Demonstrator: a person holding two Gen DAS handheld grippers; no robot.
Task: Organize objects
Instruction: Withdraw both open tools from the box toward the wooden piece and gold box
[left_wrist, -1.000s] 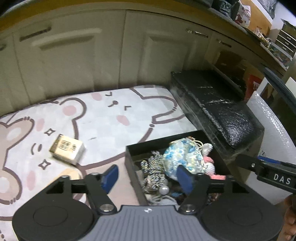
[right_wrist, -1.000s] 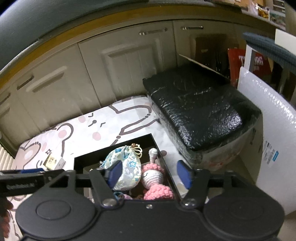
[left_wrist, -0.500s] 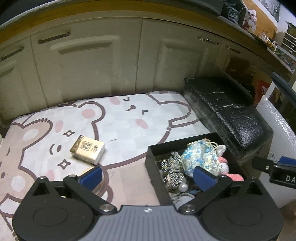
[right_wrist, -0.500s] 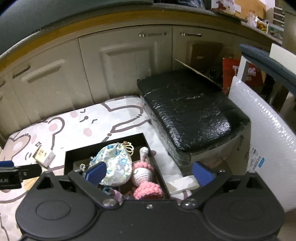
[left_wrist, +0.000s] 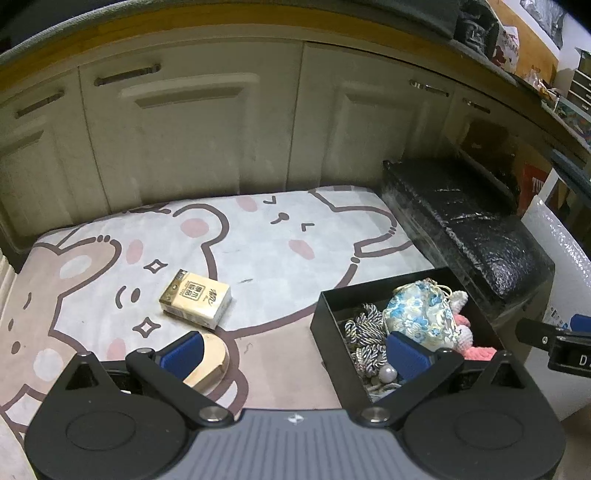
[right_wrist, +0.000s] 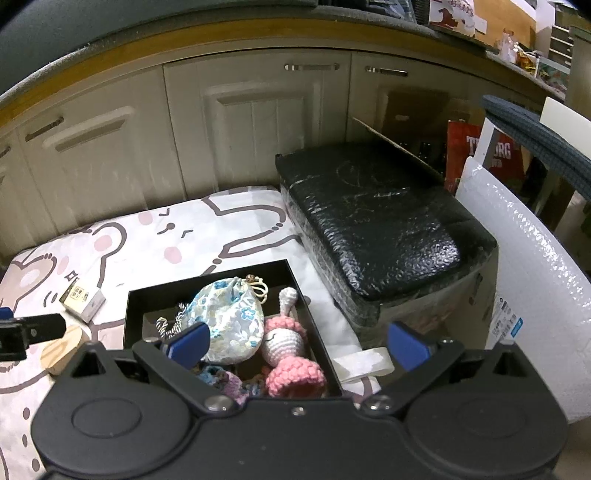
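A black open box (left_wrist: 332, 306) (right_wrist: 135, 306) sits on a cartoon-print mat (left_wrist: 258, 236) and holds a blue floral pouch (left_wrist: 419, 317) (right_wrist: 229, 314), a pink crochet doll (right_wrist: 288, 343), grey cords (left_wrist: 364, 332) and a pearl bead (left_wrist: 386, 373). A tissue pack (left_wrist: 195, 299) (right_wrist: 82, 297) lies on the mat left of the box. A pale wooden block (left_wrist: 210, 360) (right_wrist: 61, 349) lies nearer. My left gripper (left_wrist: 295, 354) is open and empty above the box's left edge. My right gripper (right_wrist: 297, 341) is open and empty over the box's right side.
A black wrapped case (left_wrist: 469, 221) (right_wrist: 376, 218) stands right of the mat. White bubble wrap (right_wrist: 532, 266) leans beyond it. Cream cabinet doors (left_wrist: 192, 140) close off the back. A white folded paper (right_wrist: 364, 363) lies beside the box.
Both grippers have opened wide and pulled back and up from the box. The wooden block has come into view.
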